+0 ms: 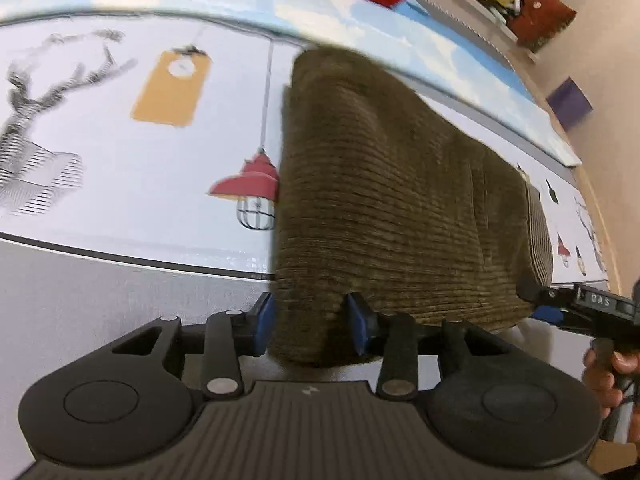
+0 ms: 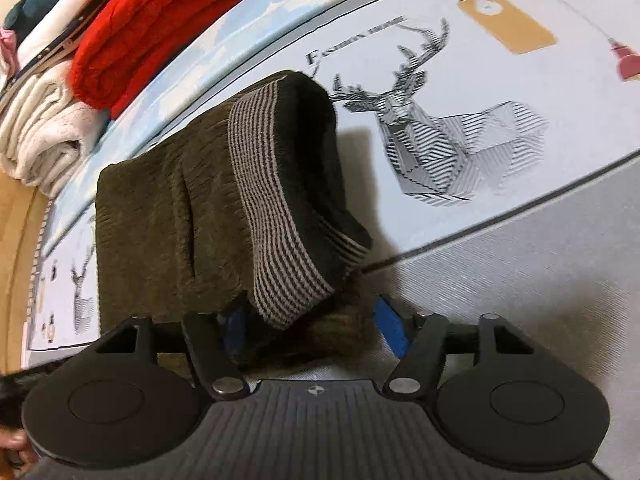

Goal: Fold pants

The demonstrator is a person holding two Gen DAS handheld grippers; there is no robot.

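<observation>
1. My left gripper (image 1: 310, 322) points steeply down at the near end of the pants (image 1: 384, 200); its two blue pads straddle a thick fold of the brown corduroy at the cloth's left corner; the left pad lies against the fold's side and the right pad is sunk into the cloth, so I read it as clamped on the pants
2. Ahead of that tool the pants lie folded in a long brown block on the printed sheet (image 1: 120, 152), running away toward the blue edge of the bed; a red lamp print (image 1: 250, 184) sits just left of the cloth
3. Off to the right of my left tool I see the right gripper (image 1: 548, 306) at the pants' other near corner, with a hand (image 1: 608, 376) on its handle
4. From my right gripper (image 2: 314, 330) the striped waistband (image 2: 272, 208) lies directly in front, draped over the folded brown cloth; it hangs down between the pads
5. The left blue pad is partly hidden behind the waistband; the right blue pad stands clear of the cloth with grey sheet showing beside it; those jaws stand apart and are not pressing the pants
6. Beyond the right tool, to its left, a red knit (image 2: 160, 28) and a cream garment (image 2: 44, 136) are stacked on the blue edge; a deer print (image 2: 436, 128) lies ahead to the right
</observation>
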